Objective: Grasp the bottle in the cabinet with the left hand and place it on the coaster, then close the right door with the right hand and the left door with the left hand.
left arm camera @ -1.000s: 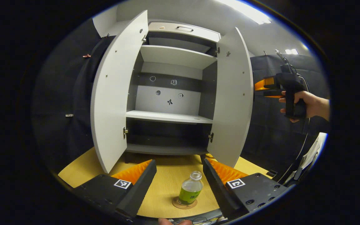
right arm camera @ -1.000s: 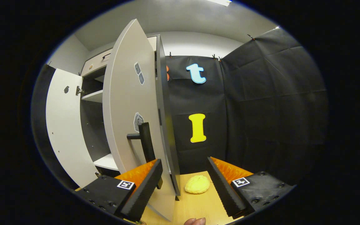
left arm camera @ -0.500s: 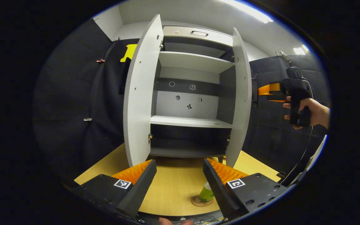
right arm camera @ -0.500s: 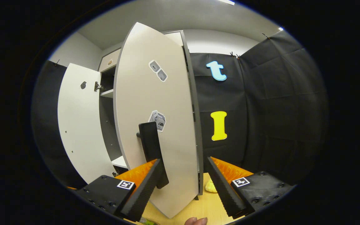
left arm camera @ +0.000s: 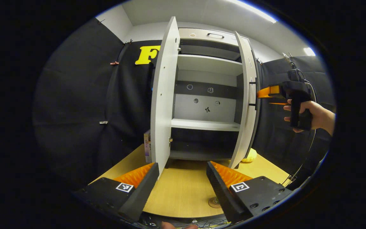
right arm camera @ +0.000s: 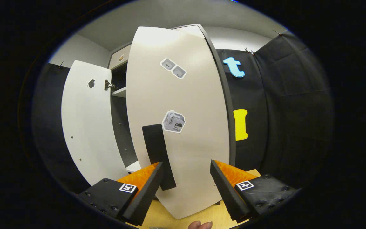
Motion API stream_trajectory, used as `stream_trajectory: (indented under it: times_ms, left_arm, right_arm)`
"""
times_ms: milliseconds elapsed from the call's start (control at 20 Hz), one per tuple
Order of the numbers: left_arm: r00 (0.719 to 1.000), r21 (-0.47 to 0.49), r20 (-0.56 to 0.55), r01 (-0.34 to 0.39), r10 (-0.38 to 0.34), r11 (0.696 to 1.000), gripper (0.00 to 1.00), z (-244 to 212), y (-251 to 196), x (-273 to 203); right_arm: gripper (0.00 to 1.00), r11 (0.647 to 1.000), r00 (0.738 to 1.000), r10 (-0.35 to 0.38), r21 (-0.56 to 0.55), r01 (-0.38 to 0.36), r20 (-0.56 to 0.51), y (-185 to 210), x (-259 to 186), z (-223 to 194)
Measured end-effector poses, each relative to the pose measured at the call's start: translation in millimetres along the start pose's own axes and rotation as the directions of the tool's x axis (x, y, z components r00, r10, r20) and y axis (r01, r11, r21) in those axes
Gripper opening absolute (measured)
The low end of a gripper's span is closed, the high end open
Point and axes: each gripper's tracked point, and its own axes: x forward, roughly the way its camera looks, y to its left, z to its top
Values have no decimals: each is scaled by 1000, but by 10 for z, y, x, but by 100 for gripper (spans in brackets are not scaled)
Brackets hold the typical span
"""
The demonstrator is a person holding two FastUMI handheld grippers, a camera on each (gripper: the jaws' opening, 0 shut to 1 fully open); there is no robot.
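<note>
The right gripper point(right arm camera: 184, 186) stands with its jaws spread and empty, right up against the outer face of the tall pale-grey right cabinet door point(right arm camera: 183, 127). The door's black vertical bar handle point(right arm camera: 157, 152) stands just ahead of the left finger, its long axis upright. From the left gripper view that door point(left arm camera: 248, 105) is seen nearly edge-on, swung partway in over the opening, with the right gripper point(left arm camera: 267, 95) and the hand point(left arm camera: 310, 114) holding it on its right, outer side. So the push, I'd judge, goes leftward and away, toward the cabinet front.

The left gripper point(left arm camera: 183, 183) hovers wide open and empty over the light wooden tabletop point(left arm camera: 179, 194), facing the pale-grey left cabinet door point(left arm camera: 162, 108), which stands open and is nearer this hand. The round cork coaster point(left arm camera: 214, 202) peeks out by its right finger (the bottle itself is hidden behind that finger, presumably on it).
</note>
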Motion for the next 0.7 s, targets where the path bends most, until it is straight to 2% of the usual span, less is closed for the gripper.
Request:
stream_trajectory:
  times_ms: [350, 700]
  left_arm:
    - [998, -55, 24, -55, 56, 997, 95, 264, 382, 95]
    - [987, -64, 74, -139, 143, 988, 95, 646, 948, 212]
  right_arm:
    - [98, 999, 1000, -1, -34, 1, 8, 252, 330, -35]
    - [98, 996, 999, -29, -81, 31, 25, 387, 607, -57]
